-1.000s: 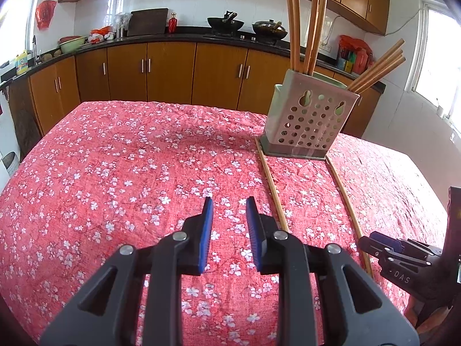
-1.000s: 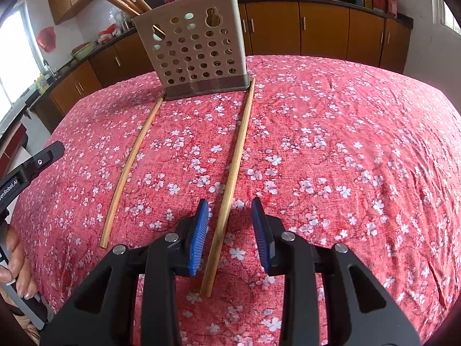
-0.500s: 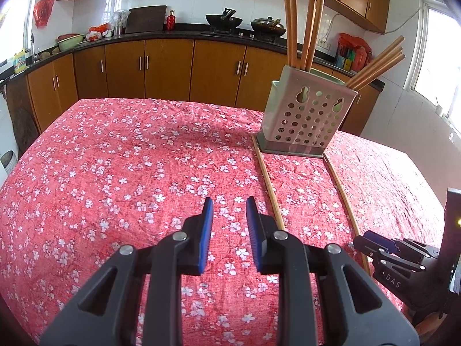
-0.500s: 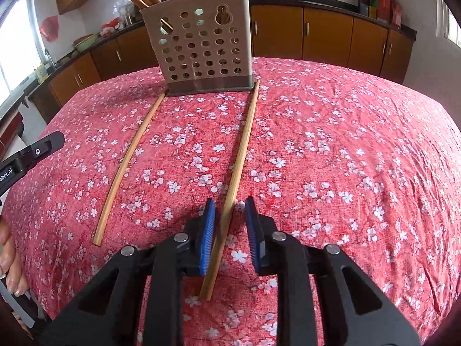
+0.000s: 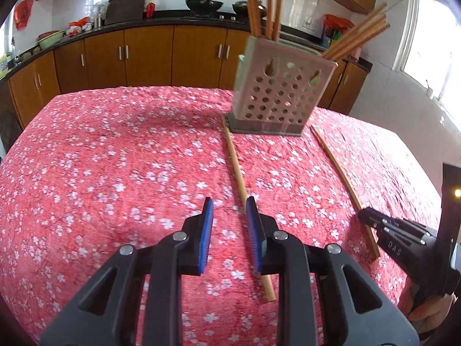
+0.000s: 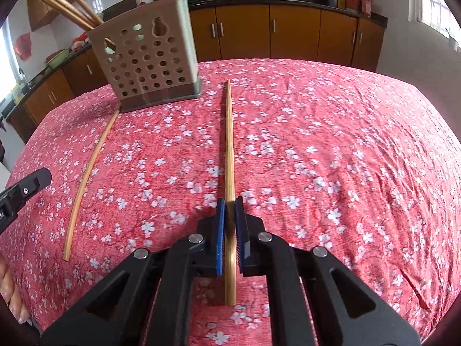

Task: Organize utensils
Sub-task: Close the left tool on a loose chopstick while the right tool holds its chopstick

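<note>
The right hand-held gripper (image 6: pixel 227 225) has just clenched on a chopstick (image 6: pixel 229 144) lying on the tabletop (image 6: pixel 345 144). The left hand-held gripper (image 5: pixel 229 225) hangs released, nothing between its jaws, beside the other chopstick (image 5: pixel 234 161). Next, lift the gripped stick into the perforated holder (image 6: pixel 147 60).

Chopsticks standing in the perforated holder (image 5: pixel 278 92): tops cut off by the upper frame edge in both wrist views, so length can't be told.

Left view smeared throughout; counter clutter behind too small to make out.

Near chopstick (image 5: pixel 245 190): a stretch hidden behind the left gripper's (image 5: pixel 229 230) right finger.

Hand (image 6: pixel 11 294) at lower left of right view: mostly off-frame, fingertips only.
</note>
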